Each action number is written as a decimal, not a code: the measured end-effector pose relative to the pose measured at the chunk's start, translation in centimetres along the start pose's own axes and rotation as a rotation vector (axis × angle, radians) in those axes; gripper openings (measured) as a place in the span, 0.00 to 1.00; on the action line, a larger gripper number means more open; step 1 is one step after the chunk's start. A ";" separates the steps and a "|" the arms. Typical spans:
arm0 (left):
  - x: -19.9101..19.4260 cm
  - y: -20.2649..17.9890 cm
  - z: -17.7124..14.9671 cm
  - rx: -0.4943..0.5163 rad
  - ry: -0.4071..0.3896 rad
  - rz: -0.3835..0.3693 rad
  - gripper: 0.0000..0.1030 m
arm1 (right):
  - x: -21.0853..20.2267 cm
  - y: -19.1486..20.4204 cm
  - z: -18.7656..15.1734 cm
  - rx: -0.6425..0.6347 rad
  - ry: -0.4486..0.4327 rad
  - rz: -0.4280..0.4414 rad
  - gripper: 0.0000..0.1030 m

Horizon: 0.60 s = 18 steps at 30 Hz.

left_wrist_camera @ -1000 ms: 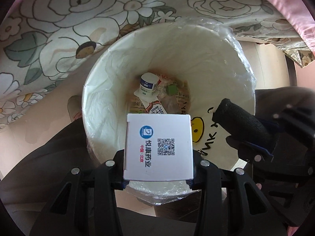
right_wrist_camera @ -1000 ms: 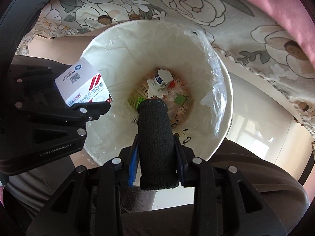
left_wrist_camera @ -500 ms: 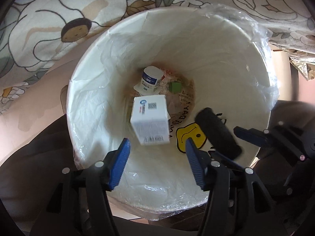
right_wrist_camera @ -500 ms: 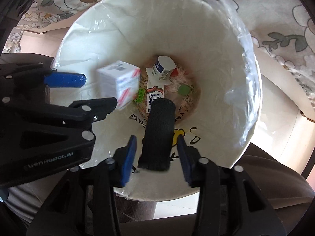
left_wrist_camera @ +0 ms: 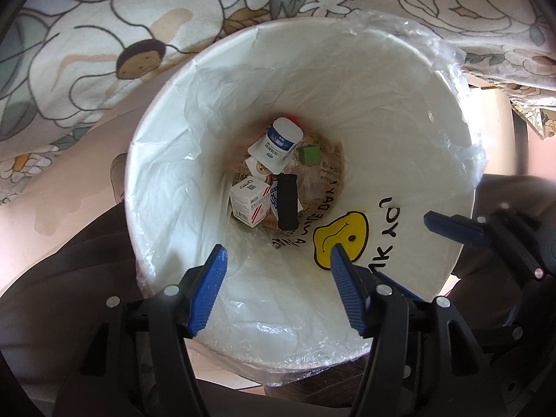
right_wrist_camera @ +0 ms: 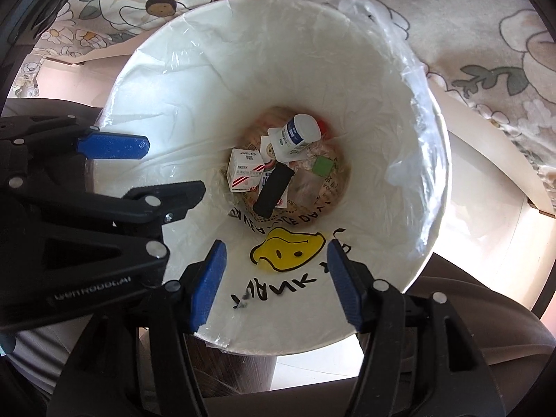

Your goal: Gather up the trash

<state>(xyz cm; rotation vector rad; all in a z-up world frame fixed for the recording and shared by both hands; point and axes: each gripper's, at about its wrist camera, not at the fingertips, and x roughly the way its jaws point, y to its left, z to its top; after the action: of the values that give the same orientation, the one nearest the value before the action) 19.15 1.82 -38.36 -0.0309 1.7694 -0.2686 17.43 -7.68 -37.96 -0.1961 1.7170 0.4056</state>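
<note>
Two hand-held grippers hang over the mouth of the bin (left_wrist_camera: 451,160), and both are spread wide with nothing between their blue pads: the left hand-held gripper (left_wrist_camera: 278,285) and the right hand-held gripper (right_wrist_camera: 274,278). The trash lies at the bottom of the bin: a white box (left_wrist_camera: 251,202) and a black roll (left_wrist_camera: 287,201) touching side by side, a white bottle (left_wrist_camera: 279,142) leaning above them, and a small green block (left_wrist_camera: 309,154) just beside it, all on paper scraps.

Little can go wrong with the pieces already down there. The risk sits with the thin plastic liner (right_wrist_camera: 413,104), which is loose and puckered at the rim. If either hand-held gripper drops lower or swings sideways on its way out, a finger could likely snag that film and drag it off the rim, or tip the light bin. The two hand-held grippers also hang close together, so a careless pull-back could knock them against each other. The flowered cloth (left_wrist_camera: 104,34) lies just beside the rim and may catch too.
</note>
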 end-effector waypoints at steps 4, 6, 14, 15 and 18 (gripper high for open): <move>-1.4 -0.2 -0.8 0.014 -0.029 0.020 0.62 | -0.8 0.6 -0.5 -0.011 -0.014 0.004 0.59; -2.4 -0.3 -1.3 0.025 -0.050 0.020 0.62 | -1.7 0.8 -1.0 -0.018 -0.031 0.006 0.59; -8.9 -0.7 -3.9 0.090 -0.200 0.063 0.62 | -7.0 0.7 -3.0 -0.031 -0.137 -0.021 0.59; -9.7 -0.8 -4.3 0.093 -0.220 0.071 0.62 | -7.9 0.7 -3.3 -0.035 -0.154 -0.029 0.59; -12.2 -1.0 -5.3 0.085 -0.291 0.108 0.62 | -10.7 0.9 -3.9 -0.039 -0.212 -0.040 0.59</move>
<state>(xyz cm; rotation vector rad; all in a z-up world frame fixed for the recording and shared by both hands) 16.57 3.75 -25.43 0.0827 1.4645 -0.2471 15.51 -9.30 -26.80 -0.2081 1.4953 0.4151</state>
